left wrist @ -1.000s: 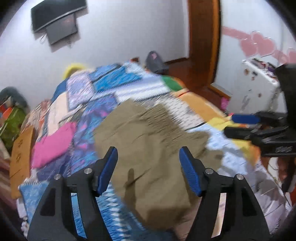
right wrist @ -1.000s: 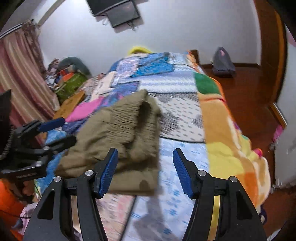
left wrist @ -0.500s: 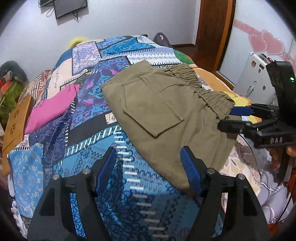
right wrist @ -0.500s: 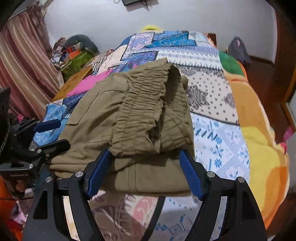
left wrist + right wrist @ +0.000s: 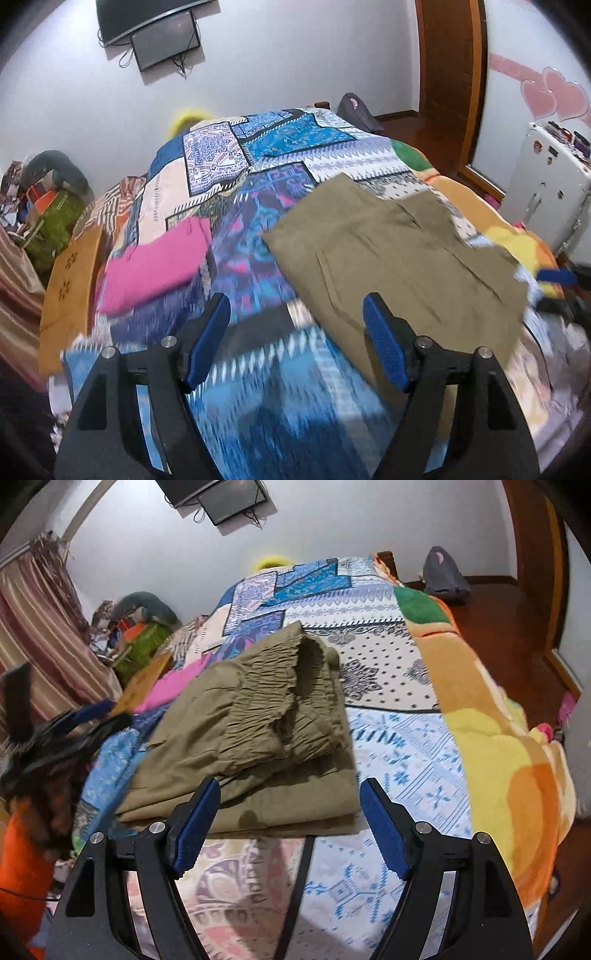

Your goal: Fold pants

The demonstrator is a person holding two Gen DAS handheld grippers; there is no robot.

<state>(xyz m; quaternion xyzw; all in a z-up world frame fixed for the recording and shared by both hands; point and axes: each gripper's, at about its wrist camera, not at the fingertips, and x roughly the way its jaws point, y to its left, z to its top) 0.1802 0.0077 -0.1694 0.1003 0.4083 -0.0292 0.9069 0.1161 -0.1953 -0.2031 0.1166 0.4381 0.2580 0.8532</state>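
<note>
Pants: olive-green cotton pants (image 5: 258, 731), folded into a thick stack, lie on the patchwork bedspread (image 5: 399, 746) toward the near end of the bed. The gathered elastic waistband (image 5: 280, 686) sits on top, bunched and open at one end. In the left wrist view the same pants (image 5: 391, 251) show a flat face with seam lines.

Left gripper: the left gripper (image 5: 295, 341) is spread wide with nothing between its blue pads (image 5: 384, 350). It hangs above the bedspread (image 5: 258, 236) at the near-left edge of the pants, not touching them. The near part of this view is blurred.

Right gripper: the right gripper (image 5: 290, 827) is likewise spread wide and holds nothing. Its tips frame the near folded edge of the pants; contact cannot be confirmed.

Other cloth: a folded pink garment (image 5: 155, 262) lies on the bedspread to the left of the pants, apart from them.

Surroundings: a dark wall-mounted screen (image 5: 162, 40) hangs on the white wall beyond the bed; a grey bag (image 5: 445, 576) rests on the wooden floor.
</note>
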